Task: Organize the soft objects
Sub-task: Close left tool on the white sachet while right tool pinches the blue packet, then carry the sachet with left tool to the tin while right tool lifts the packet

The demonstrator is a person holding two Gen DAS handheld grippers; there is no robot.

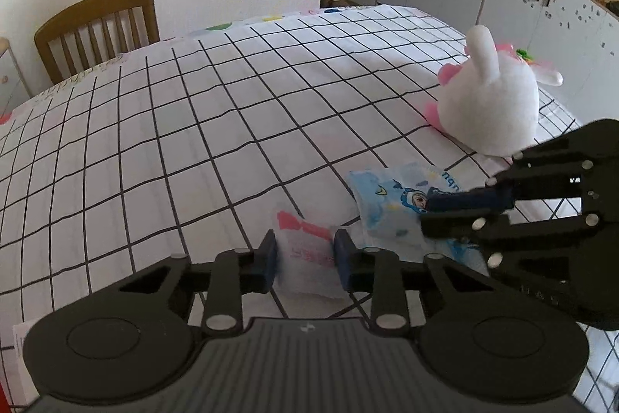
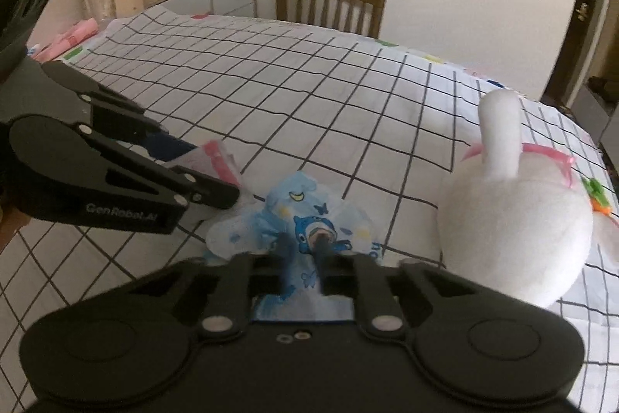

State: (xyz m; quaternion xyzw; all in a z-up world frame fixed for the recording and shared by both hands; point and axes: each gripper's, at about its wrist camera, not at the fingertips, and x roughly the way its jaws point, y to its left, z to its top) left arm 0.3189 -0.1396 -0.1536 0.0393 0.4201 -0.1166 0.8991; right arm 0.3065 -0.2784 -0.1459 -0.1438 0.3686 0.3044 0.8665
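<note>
Blue cartoon-print soft plastic pack (image 2: 309, 219): on the black-grid white tablecloth (image 1: 193, 126), beside the white plush rabbit with pink trim (image 1: 491, 99). Clamped in right gripper (image 2: 303, 250), jaws closed narrow on it. Pink-and-white soft packet (image 1: 305, 258): just left of the blue pack, squeezed between left gripper (image 1: 305, 258) pads. Progress judged early: both packs gripped, neither placed; rabbit untouched.

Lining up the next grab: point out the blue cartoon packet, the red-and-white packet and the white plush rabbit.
blue cartoon packet (image 2: 309, 215): right wrist view, on the printed cartoon figure.
red-and-white packet (image 1: 305, 258): left wrist view, on its middle, between the jaws.
white plush rabbit (image 1: 491, 103): left wrist view, on its round white body.
</note>
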